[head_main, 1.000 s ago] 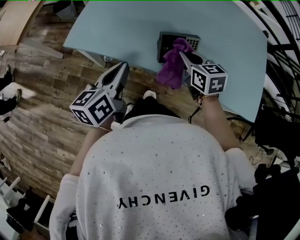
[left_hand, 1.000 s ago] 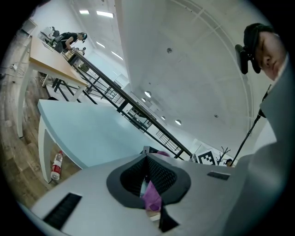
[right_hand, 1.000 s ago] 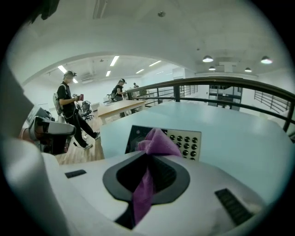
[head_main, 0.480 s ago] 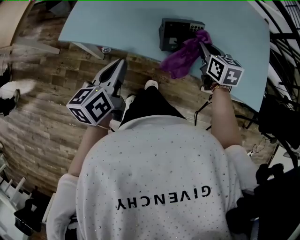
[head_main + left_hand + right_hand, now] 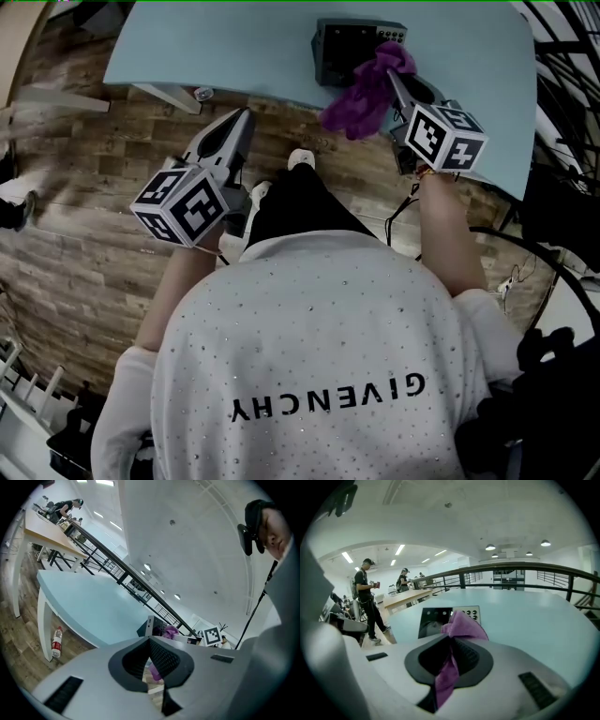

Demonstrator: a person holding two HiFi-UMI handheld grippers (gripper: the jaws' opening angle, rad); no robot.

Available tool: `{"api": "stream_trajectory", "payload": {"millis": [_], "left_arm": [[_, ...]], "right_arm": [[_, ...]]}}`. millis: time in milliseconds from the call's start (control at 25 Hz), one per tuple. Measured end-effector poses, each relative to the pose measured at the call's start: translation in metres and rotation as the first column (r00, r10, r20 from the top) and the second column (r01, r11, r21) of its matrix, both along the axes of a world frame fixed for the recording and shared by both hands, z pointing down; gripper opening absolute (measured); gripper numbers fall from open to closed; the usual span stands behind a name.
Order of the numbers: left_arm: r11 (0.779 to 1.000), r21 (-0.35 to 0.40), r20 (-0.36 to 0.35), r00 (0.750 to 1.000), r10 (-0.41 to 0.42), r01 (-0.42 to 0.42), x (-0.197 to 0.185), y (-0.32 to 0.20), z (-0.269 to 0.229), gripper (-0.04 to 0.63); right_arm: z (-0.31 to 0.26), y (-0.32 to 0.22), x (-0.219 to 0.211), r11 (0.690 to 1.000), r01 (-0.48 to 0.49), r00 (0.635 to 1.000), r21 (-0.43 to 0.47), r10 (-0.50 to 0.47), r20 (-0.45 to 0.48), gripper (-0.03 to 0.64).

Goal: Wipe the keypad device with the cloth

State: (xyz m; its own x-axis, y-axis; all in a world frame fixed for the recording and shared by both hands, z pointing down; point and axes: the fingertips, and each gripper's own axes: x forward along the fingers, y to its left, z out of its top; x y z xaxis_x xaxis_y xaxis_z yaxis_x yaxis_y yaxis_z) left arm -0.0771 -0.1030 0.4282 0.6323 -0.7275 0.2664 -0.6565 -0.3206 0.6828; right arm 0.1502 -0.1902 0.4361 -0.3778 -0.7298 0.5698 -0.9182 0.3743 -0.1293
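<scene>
Blue table [image 5: 234, 47] holds keypad device [image 5: 342, 47]; gripper views confirm right tool [image 5: 450, 641] clamping cloth [image 5: 464, 626], left tool [image 5: 151, 641] clenched empty.

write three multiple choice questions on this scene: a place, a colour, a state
1. Where is the keypad device? A) on a chair B) on the table, near its edge C) on a shelf
2. What colour is the cloth? A) purple B) yellow C) white
3. What is the right gripper doing? A) open, empty B) shut on a cup C) shut on the cloth
Answers: 1 B, it sits on the pale blue top; 2 A, purple in every view; 3 C, cloth runs between its closed jaws
</scene>
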Motion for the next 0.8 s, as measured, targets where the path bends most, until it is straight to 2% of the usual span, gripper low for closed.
{"api": "stream_trajectory", "payload": {"millis": [480,640,800], "left_arm": [[1.000,0.003,-0.012,1.000,0.010,-0.010,0.008,0.012,-0.004,0.005],[1.000,0.005,-0.010,1.000,0.005,-0.005,0.005,0.015,-0.003,0.005],[1.000,0.029,-0.011,1.000,0.008,-0.008,0.007,0.018,-0.009,0.005]], "right_arm": [[0.017,0.020,-0.078,0.977,0.210,0.978,-0.049,-0.209,0.013,0.023],[0.026,0.014,-0.073,0.979,0.196,0.980,-0.059,-0.198,-0.029,0.023],[0.025,0.007,-0.042,0.991,0.126,0.990,-0.050,-0.129,-0.054,0.023]]}}
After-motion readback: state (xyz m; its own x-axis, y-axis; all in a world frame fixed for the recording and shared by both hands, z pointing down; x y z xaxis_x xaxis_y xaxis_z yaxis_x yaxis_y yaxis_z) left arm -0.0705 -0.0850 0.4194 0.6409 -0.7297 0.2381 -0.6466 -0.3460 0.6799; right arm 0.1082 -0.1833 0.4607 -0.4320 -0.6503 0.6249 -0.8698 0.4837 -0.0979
